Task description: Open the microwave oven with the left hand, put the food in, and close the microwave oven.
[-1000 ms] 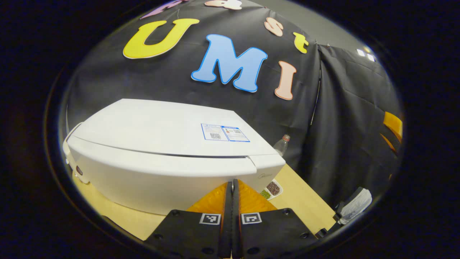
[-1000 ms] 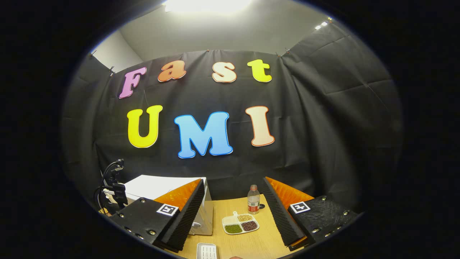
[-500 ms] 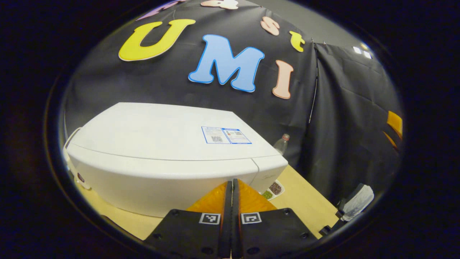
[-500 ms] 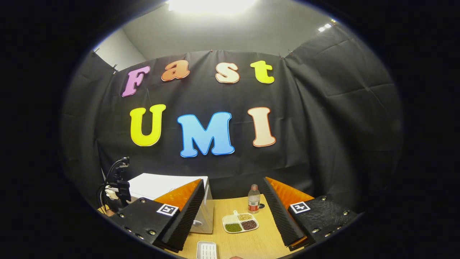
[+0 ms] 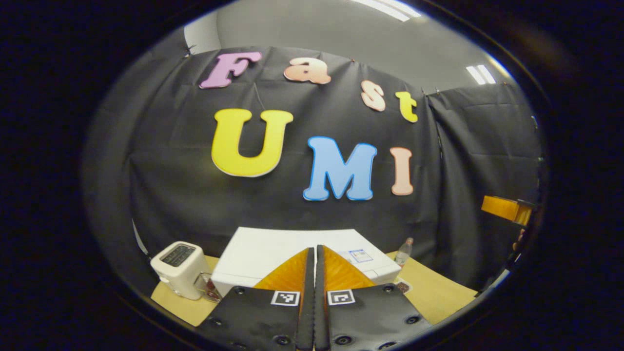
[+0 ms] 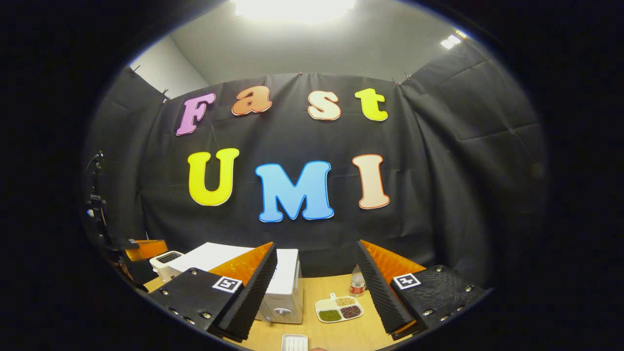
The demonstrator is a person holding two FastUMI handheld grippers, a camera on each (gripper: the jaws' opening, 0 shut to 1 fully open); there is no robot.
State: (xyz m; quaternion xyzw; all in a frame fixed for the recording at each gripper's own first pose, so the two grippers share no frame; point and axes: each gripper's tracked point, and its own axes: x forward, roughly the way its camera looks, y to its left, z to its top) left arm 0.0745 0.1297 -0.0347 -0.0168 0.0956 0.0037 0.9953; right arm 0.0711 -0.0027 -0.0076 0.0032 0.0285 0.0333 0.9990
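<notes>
Partly behind left tongs [image 5: 314, 253], microwave [image 5: 273, 253]

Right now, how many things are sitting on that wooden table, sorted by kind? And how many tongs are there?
Microwave oven: 1
Toaster-like white appliance: 1
Divided plate of food: 1
Bottle: 1
Small white tray: 1
Tongs: 2, left tongs closed, right tongs spread open, neither holding anything
Total: 5 things on the table, plus 2 tongs
</notes>
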